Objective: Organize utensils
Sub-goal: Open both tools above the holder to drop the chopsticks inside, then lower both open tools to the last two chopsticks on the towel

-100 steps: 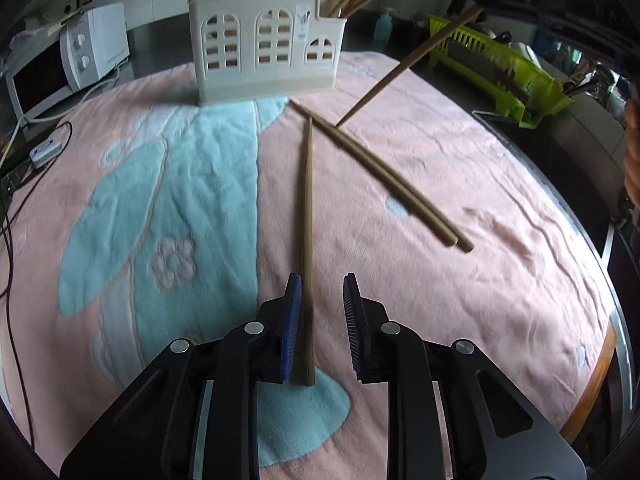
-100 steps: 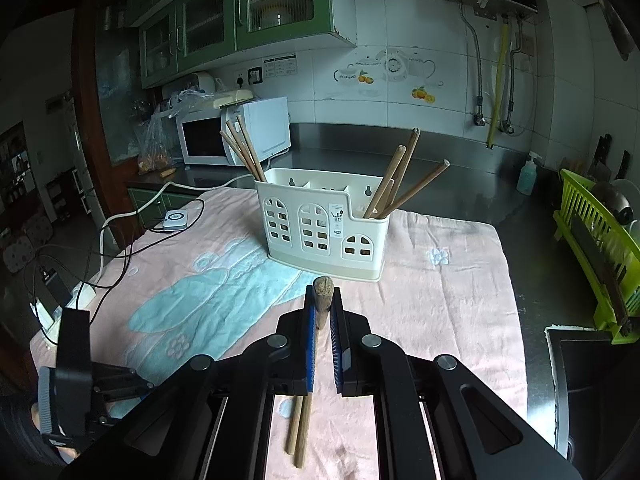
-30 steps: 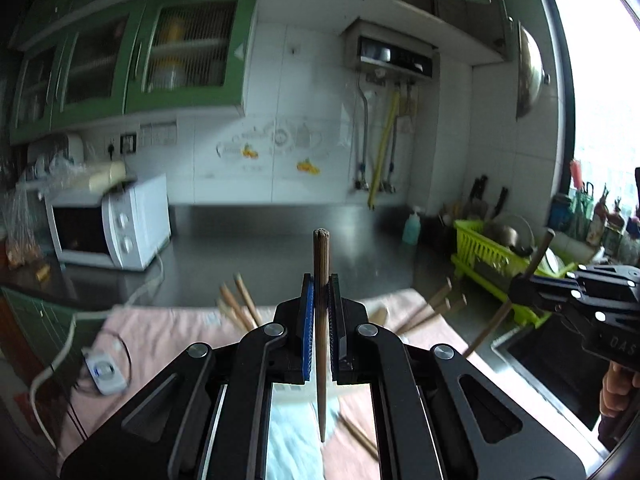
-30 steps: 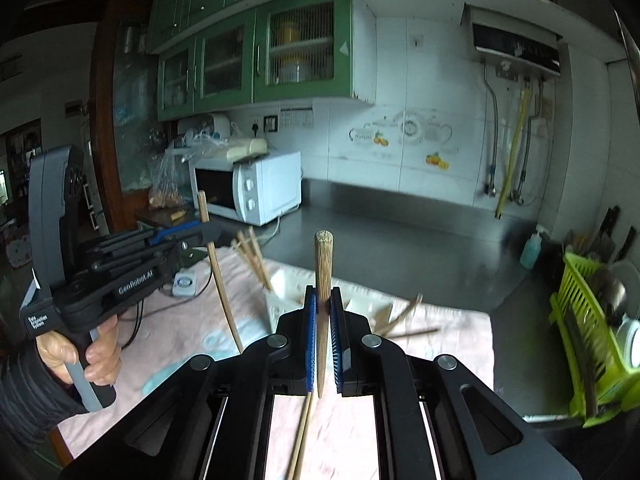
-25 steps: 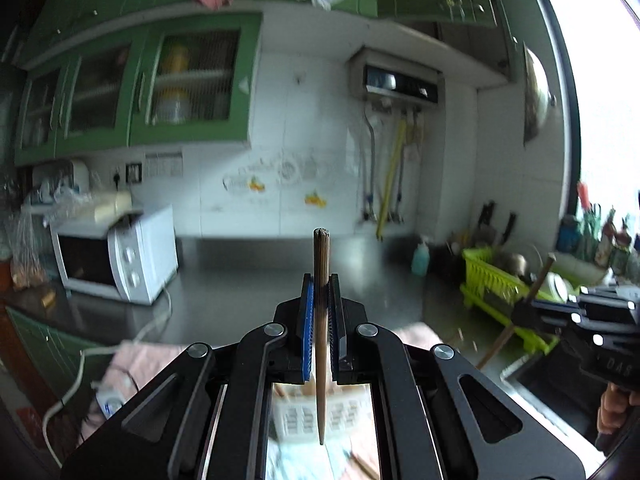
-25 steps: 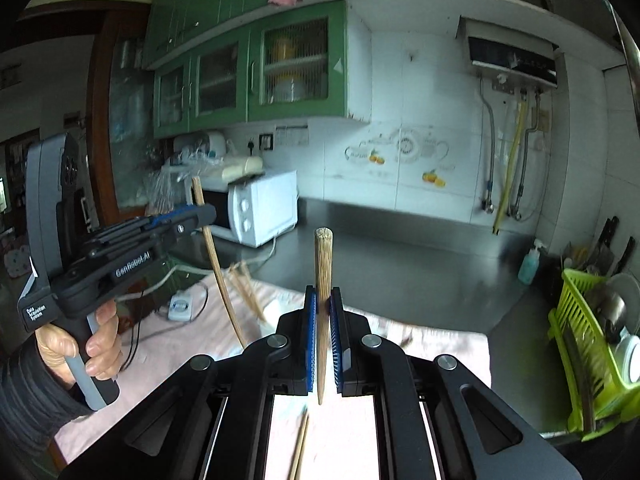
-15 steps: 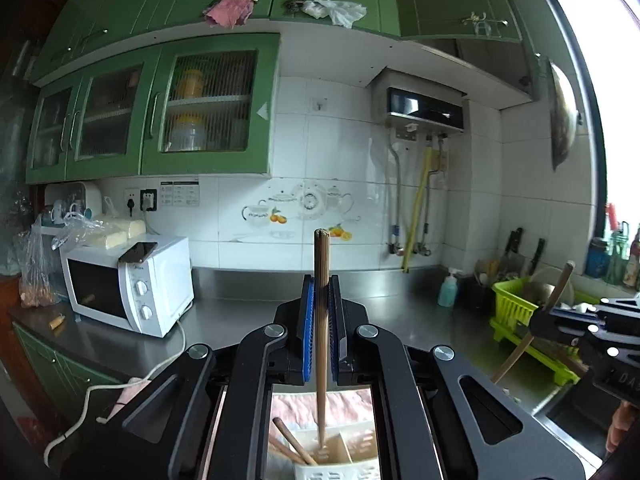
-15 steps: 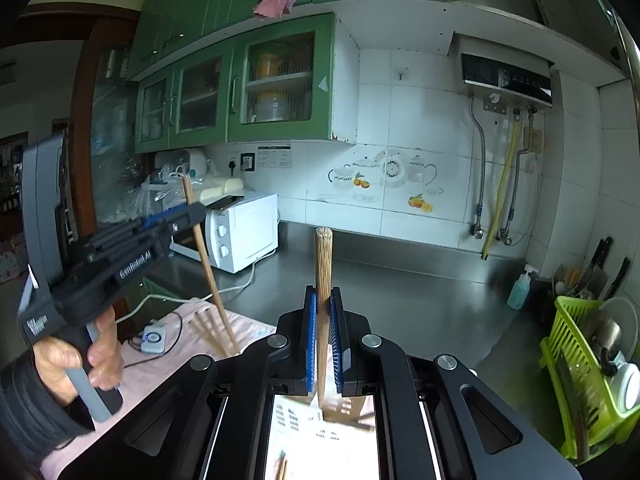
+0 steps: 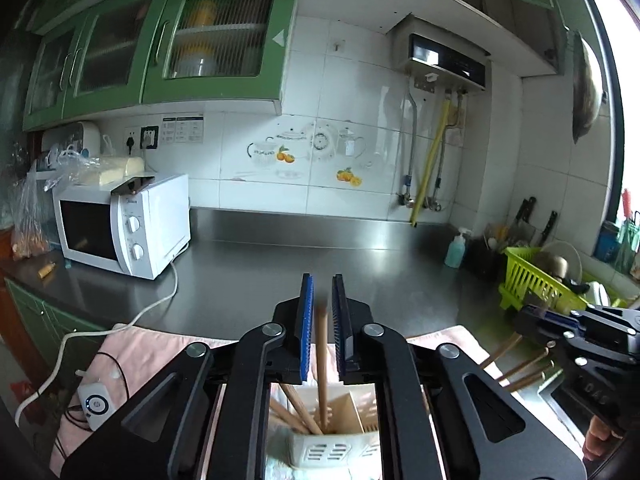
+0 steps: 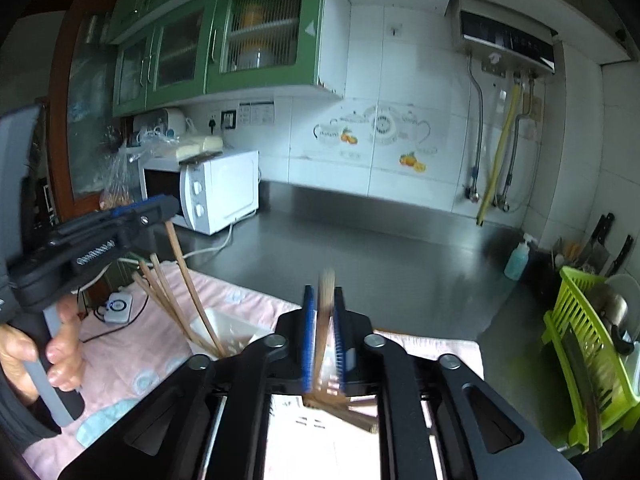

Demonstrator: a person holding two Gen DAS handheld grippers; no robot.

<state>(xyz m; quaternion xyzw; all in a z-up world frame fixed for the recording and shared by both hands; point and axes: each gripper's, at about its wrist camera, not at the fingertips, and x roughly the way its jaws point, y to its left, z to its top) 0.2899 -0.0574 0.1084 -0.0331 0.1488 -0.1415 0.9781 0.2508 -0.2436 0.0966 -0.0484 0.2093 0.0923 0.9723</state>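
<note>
My left gripper (image 9: 321, 292) hangs over a white plastic utensil holder (image 9: 334, 446) that stands on a pink towel (image 9: 132, 350) with pale blue patches. Its blue-padded jaws have just been opening, and a narrow gap now shows on either side of the wooden chopstick (image 9: 321, 364) standing upright between them, so the pads are not pressing it. The chopstick's lower end is down inside a compartment of the holder, next to a few other chopsticks (image 9: 294, 406) that lean to the left.

My right gripper (image 10: 323, 304) is over the other end of the same holder (image 10: 228, 334). Its jaws have also just been opening; a second chopstick (image 10: 325, 320) stands between them, smeared by motion blur (I cannot tell whether it touches the pads), and its lower end reaches down among more chopsticks (image 10: 344, 408) fanned out to the right. In this view my left hand (image 10: 40, 352) grips the handle of the left gripper at the left edge, and the chopstick under it slants down into the holder's far compartment.

In the left wrist view, the right gripper appears at the right edge, with three chopstick ends sticking out below it.

Behind the towel runs a dark steel countertop (image 9: 280, 264). On it sit a white microwave (image 9: 124, 228) at the left, a bottle of blue-green soap (image 9: 456, 248) and a lime green dish rack (image 9: 536, 284) at the right. Green wall cabinets (image 9: 160, 40) and a water heater (image 9: 444, 60) hang on the white tiled wall.
</note>
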